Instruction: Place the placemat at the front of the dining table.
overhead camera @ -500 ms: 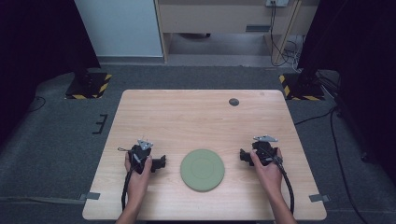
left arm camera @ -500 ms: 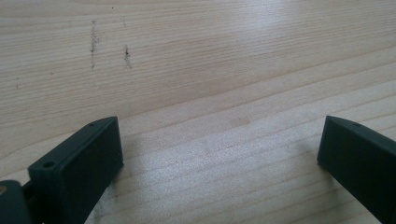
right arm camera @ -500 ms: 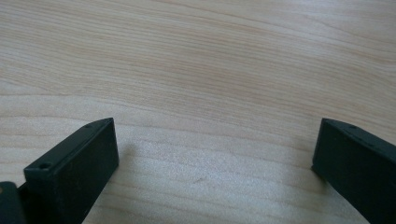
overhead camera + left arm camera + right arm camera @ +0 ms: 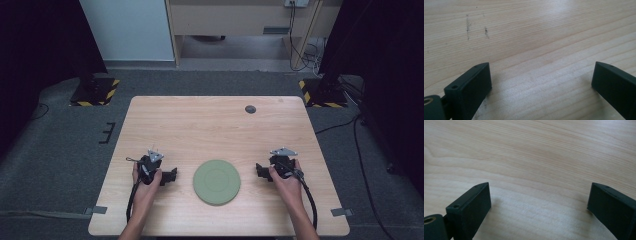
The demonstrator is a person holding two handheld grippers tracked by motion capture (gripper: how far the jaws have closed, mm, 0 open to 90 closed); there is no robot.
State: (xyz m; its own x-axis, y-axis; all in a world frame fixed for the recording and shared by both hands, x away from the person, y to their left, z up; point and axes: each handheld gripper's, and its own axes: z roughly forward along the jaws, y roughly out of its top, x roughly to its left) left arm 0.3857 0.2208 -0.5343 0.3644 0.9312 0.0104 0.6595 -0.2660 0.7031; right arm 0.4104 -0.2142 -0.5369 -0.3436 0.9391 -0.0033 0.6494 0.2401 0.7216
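Landmark: we take the round, flat, sage-green plate (image 4: 216, 181) as our reference; it lies on the pale wooden bench (image 4: 210, 125), near the edge closest to the person and about midway between the two hands.

Left hand-held gripper (image 4: 170, 176): we see it just to the left of the green plate, resting low on the bench, its black jaws pointing toward the plate but apart from its rim.

Left hand (image 4: 145, 181): it wraps the gripper body from behind, with the forearm coming up from the near bench edge and angled slightly inward; a black cable trails back along the wrist.

Left gripper state: released. In the left gripper view we see the two black jaws spread wide with nothing but bare wood grain between them.

Right hand-held gripper (image 4: 261, 171): we see it just to the right of the green plate, also low on the bench, jaws turned toward the plate and clear of it.

Right hand (image 4: 284, 176): it grips the body from behind, forearm slanting in from the near right; the grey three-cornered plate sits on top.

Right gripper state: released. In the right gripper view the jaws stand wide over bare wood.

Far side: a small dark round disc (image 4: 250, 109) lies well beyond the plate, near the far bench edge.
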